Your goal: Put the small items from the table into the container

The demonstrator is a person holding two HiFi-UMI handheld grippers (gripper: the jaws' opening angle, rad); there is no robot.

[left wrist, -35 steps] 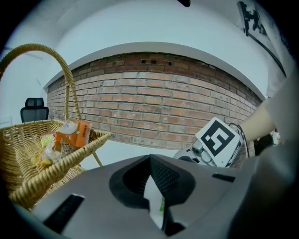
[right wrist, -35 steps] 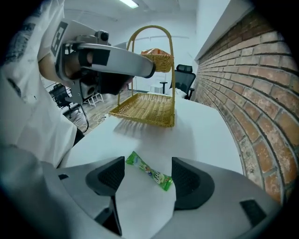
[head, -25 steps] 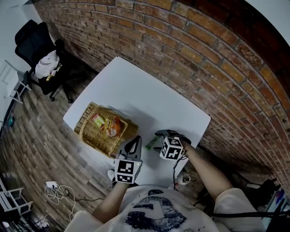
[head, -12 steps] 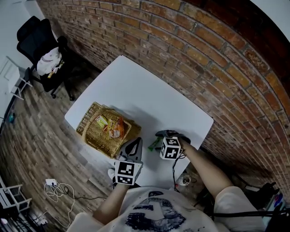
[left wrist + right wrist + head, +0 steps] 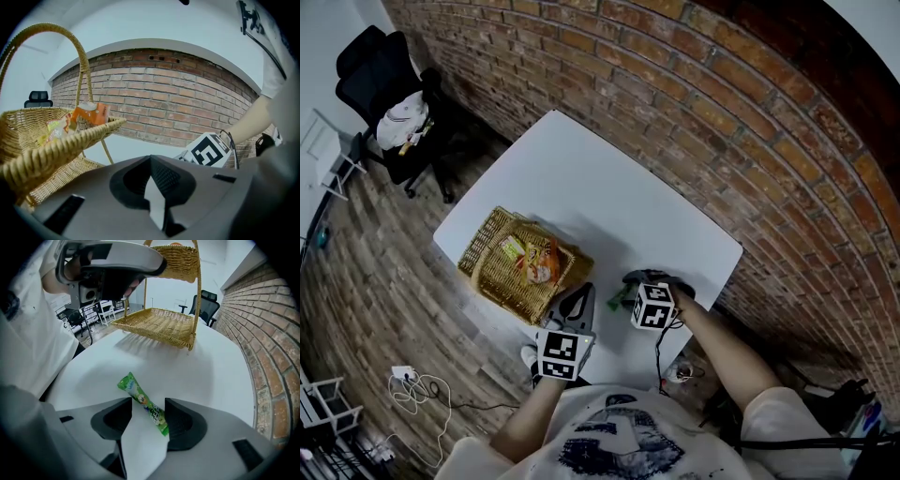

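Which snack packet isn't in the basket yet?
The long green packet, lying on the white table. The orange packets sit inside the basket.

1. The sachet near you is bright green with white print.
2. The basket at your left is tan wicker weave; its packets are orange and yellow.
3. Your table is plain white.
4. The far wall is red-brown brick with pale mortar.

head view: high, steeply down over whole table; left gripper view: low, near-level, hard against basket, facing brick wall; right gripper view: close over table; all share basket
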